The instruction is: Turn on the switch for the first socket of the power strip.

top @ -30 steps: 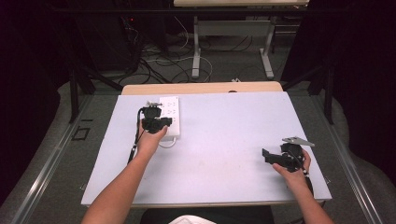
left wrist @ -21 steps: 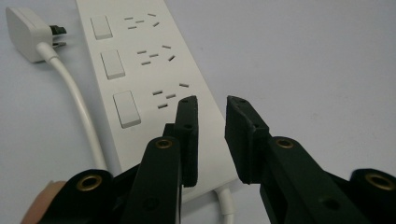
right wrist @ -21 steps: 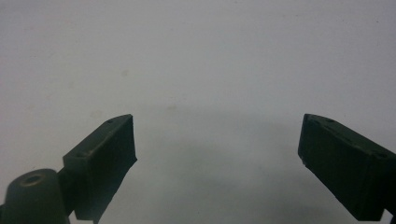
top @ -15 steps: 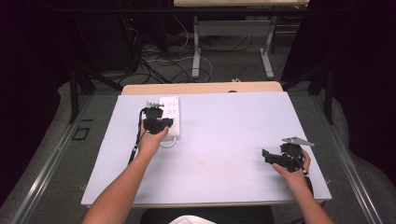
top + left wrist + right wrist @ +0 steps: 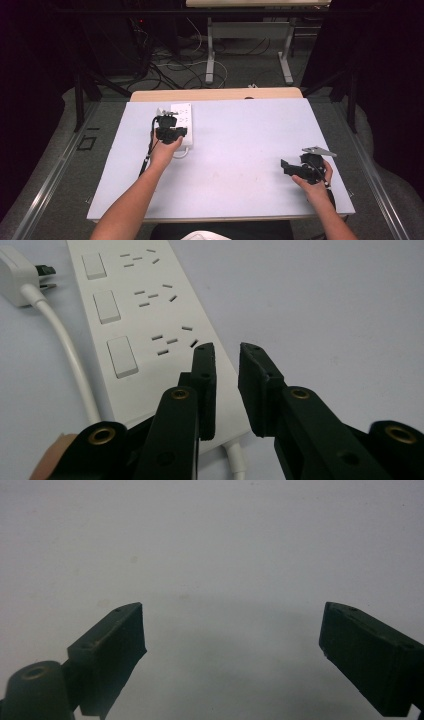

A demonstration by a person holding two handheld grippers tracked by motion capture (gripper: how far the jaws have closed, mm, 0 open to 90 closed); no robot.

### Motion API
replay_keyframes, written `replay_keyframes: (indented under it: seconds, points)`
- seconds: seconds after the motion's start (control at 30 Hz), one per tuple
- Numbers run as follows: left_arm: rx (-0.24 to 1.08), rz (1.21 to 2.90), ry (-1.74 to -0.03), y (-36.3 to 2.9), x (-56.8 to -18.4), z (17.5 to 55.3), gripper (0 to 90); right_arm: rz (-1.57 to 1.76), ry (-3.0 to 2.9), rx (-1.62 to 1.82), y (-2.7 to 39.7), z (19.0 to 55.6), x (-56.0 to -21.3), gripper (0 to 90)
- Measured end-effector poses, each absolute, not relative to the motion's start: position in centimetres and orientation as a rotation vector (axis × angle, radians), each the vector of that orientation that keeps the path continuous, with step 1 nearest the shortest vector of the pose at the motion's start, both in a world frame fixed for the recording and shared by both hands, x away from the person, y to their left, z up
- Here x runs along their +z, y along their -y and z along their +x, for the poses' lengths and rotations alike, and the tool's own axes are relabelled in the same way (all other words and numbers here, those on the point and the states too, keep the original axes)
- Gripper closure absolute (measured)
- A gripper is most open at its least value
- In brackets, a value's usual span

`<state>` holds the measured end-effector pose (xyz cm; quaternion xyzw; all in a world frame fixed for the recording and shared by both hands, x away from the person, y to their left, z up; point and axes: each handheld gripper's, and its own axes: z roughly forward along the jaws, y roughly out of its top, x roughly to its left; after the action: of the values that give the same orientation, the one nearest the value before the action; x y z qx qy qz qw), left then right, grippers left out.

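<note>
High view: I hold my left gripper [image 5: 171,131] over the near end of a white power strip [image 5: 182,120], which lies at the far left of the pale table [image 5: 240,150], lengthwise away from me. My left hand [image 5: 164,151] sits just behind the gripper, and its cable trails back along my forearm. My right gripper [image 5: 295,167] rests low near the table's right near corner, well apart from the strip, its grey three-cornered plate [image 5: 318,150] on top and my right hand [image 5: 314,181] behind it.

Left gripper view: the left gripper [image 5: 227,365] has its jaws drawn nearly together, a narrow slit between them and nothing in it; their tips hang above the strip's near right edge. The power strip [image 5: 140,315] shows three rocker switches, each beside a socket group. Its white cord [image 5: 70,360] runs along the strip's left side to a white plug [image 5: 20,275] lying on the table by the strip's far end.

Right gripper view: the right gripper [image 5: 232,630] has its jaws spread wide, holding nothing, above bare table [image 5: 210,545].
</note>
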<state>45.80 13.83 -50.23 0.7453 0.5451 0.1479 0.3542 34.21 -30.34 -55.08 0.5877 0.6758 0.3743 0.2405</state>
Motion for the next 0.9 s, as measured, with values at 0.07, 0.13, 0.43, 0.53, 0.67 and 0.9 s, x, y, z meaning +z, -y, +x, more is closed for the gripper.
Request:
replay_keyframes:
  seconds: [0.07, 0.13, 0.43, 0.53, 0.67, 0.9]
  points:
    - [0.380, 1.933, -1.407, -13.8, -50.3, 45.9, 78.0, 1.606, -1.851, 1.023, 30.3, 34.2, -55.1, 10.4]
    - [0.380, 1.925, -1.415, -13.8, -50.4, 45.9, 79.0, 1.608, -1.850, 1.022, 30.3, 34.2, -55.1, 10.4]
    - [0.383, 1.951, -1.442, -13.7, -50.9, 46.2, 80.0, 1.607, -1.851, 1.023, 30.4, 34.2, -55.1, 10.4]
    - [0.382, 1.960, -1.461, -13.9, -51.1, 46.5, 82.6, 1.606, -1.849, 1.024, 30.4, 34.2, -55.1, 10.4]
    - [0.392, 1.953, -1.497, -14.2, -51.2, 46.7, 85.1, 1.608, -1.848, 1.024, 30.4, 34.2, -55.1, 10.4]
    - [0.427, 1.918, -1.562, -15.3, -51.3, 47.4, 89.9, 1.607, -1.851, 1.022, 30.3, 34.3, -55.1, 10.4]
